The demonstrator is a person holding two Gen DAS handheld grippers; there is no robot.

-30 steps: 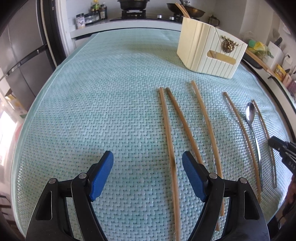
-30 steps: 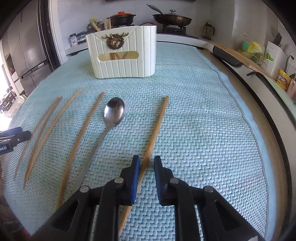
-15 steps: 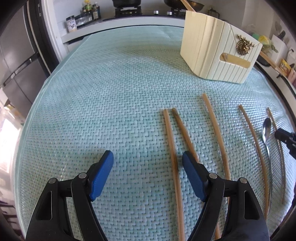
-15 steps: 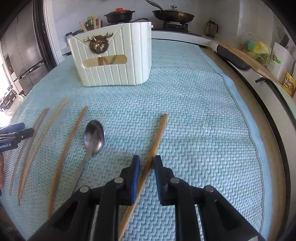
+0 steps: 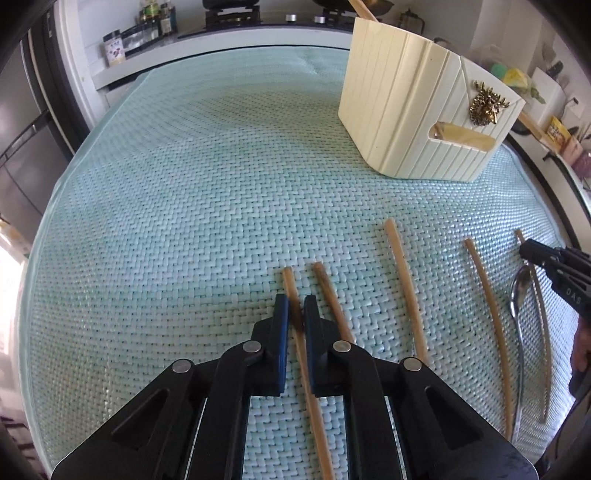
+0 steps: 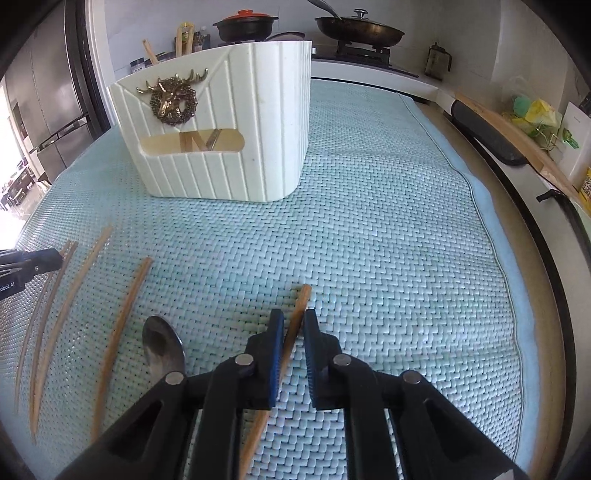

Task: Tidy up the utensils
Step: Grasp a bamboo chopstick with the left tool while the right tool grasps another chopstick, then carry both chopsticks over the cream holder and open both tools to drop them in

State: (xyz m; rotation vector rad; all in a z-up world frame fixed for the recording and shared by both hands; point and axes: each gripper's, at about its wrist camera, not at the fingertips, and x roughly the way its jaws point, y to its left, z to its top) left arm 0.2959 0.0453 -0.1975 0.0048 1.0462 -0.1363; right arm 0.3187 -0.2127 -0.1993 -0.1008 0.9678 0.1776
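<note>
Several wooden chopsticks and a metal spoon [image 5: 520, 291] lie on a teal woven mat [image 5: 184, 206]. My left gripper [image 5: 295, 301] is shut on the leftmost chopstick [image 5: 289, 284], near its far end. My right gripper [image 6: 293, 321] is shut on the rightmost chopstick [image 6: 303, 297] and also shows at the right edge of the left wrist view [image 5: 532, 251]. A cream ribbed utensil holder [image 6: 221, 136] with a brass deer emblem stands farther back, with chopsticks standing in it. The spoon [image 6: 162, 345] lies left of my right gripper.
Three more chopsticks [image 5: 404, 280] lie between the two grippers. A stove with a pan [image 6: 358, 27] and a pot is behind the mat. A refrigerator [image 6: 48, 92] stands at the left. The counter edge with bags [image 6: 532, 114] runs along the right.
My left gripper has closed from wide open onto the leftmost chopstick. Both grippers have moved forward toward the holder; the right stays shut on its chopstick.
</note>
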